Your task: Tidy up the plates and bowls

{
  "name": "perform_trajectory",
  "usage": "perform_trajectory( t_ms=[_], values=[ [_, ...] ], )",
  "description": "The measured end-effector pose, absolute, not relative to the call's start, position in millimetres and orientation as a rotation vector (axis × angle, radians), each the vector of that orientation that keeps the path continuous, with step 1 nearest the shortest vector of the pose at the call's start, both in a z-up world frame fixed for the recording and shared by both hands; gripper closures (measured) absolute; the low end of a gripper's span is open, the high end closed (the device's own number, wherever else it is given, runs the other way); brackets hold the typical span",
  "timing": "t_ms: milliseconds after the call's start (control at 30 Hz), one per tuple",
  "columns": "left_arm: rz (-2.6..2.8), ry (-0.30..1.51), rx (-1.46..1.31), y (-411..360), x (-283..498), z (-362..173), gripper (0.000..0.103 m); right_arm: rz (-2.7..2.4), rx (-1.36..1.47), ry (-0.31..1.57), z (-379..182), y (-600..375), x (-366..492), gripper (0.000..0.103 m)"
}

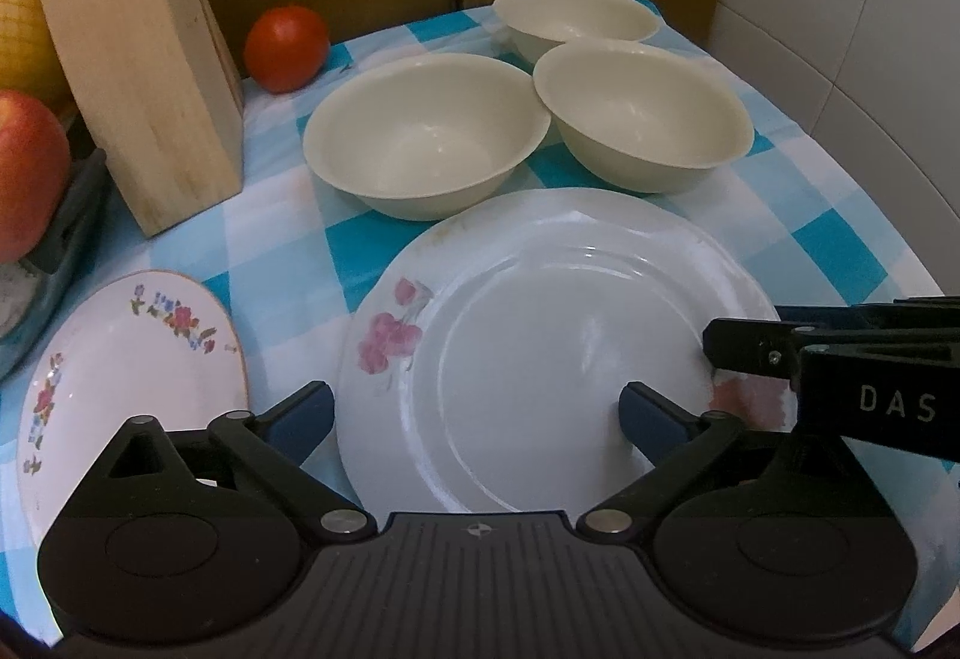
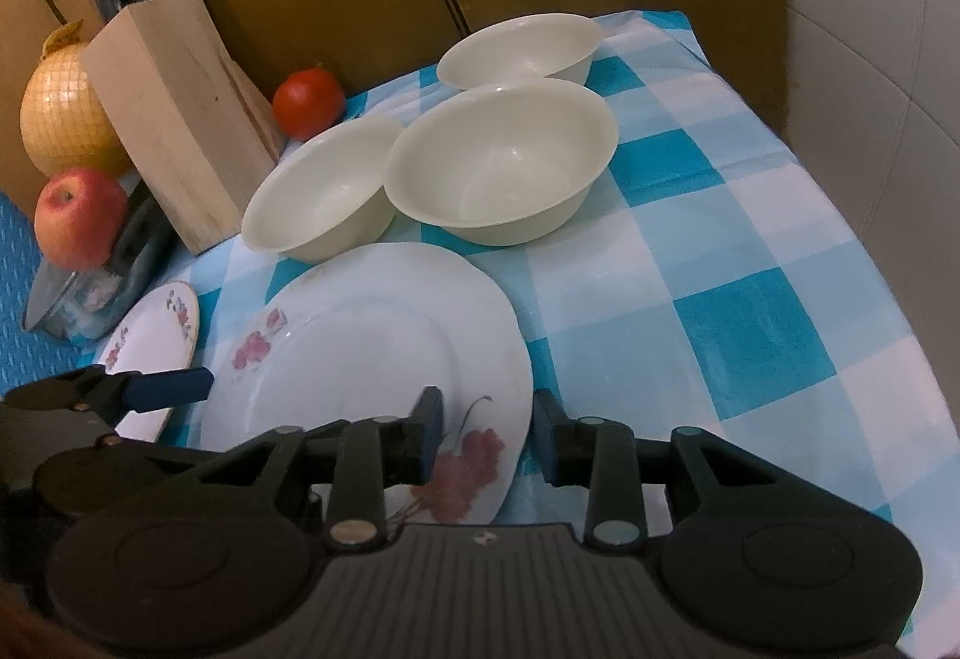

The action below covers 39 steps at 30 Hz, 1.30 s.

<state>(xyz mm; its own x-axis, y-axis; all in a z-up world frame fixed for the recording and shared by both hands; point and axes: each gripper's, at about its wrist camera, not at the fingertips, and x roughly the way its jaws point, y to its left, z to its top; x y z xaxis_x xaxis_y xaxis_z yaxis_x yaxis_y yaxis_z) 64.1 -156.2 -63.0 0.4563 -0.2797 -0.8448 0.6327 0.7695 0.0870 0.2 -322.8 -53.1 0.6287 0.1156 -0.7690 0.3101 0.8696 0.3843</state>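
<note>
1. At the far left lies the small floral plate (image 1: 129, 389), flat on the checked tablecloth (image 2: 720, 251), near the foot of the wooden knife block (image 1: 138, 77). It sits just beside the large plate's left edge, apart from it by a strip of cloth.
2. The left gripper (image 1: 477, 416) stands wide open. Its left finger hangs over the gap between the two plates, its right finger over the large plate's well, so the jaws straddle that plate's near-left rim without closing on it.
3. The large plate (image 1: 552, 359), white with pink flowers, lies flat in the middle foreground, directly ahead of both grippers and at their fingertips. Being round, it has no long axis; what matters is the rim, which runs across the fingers.
4. The right gripper (image 2: 489, 434) is also open, its jaws parted either side of the large plate's near-right rim beside a pink flower, one finger above the plate and the other beyond the edge. I judge this gripper the better placed to pinch the rim; whether a finger touches the plate I cannot tell.
5. Beyond the plate, three cream bowls (image 2: 504, 161) stand upright in a cluster, the nearest two just past its far edge, well out of reach of either gripper for now.
</note>
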Motion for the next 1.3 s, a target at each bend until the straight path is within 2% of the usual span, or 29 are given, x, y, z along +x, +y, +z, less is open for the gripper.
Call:
perform_trajectory(
  t_ms=[267,533,600,667,733,767,967,1300],
  values=[
    [-0.581,0.933,0.412,-156.5,64.0,-64.3,0.0,-0.11,0.543,0.875,-53.6,-322.4,0.4,0.063],
    [-0.587,0.906,0.435,-157.4,61.3,-63.0,0.001,-0.116,0.524,0.867,-52.9,-320.2,-0.7,0.064],
    [-0.654,0.852,0.481,-163.1,47.5,-57.8,0.026,-0.091,0.528,0.87,-52.8,-318.4,-0.2,0.07],
    [-0.668,0.791,0.555,-173.3,29.7,-56.6,0.031,-0.054,0.511,0.881,-52.7,-314.0,1.6,0.08],
    [-0.626,0.731,0.619,-177.4,22.6,-58.9,0.021,-0.058,0.52,0.882,-53.0,-314.0,2.1,0.08],
    [-0.642,0.759,0.595,-174.4,26.0,-58.3,0.017,-0.055,0.538,0.89,-53.8,-315.9,2.9,0.08],
    [-0.617,0.929,0.399,-139.0,70.0,-54.0,0.014,-0.066,0.591,0.889,-56.2,-322.2,4.3,0.08],
    [-0.785,1.08,0.119,-124.0,96.7,-53.6,0.008,-0.062,0.652,0.907,-58.1,-330.1,7.4,0.08]
  ],
)
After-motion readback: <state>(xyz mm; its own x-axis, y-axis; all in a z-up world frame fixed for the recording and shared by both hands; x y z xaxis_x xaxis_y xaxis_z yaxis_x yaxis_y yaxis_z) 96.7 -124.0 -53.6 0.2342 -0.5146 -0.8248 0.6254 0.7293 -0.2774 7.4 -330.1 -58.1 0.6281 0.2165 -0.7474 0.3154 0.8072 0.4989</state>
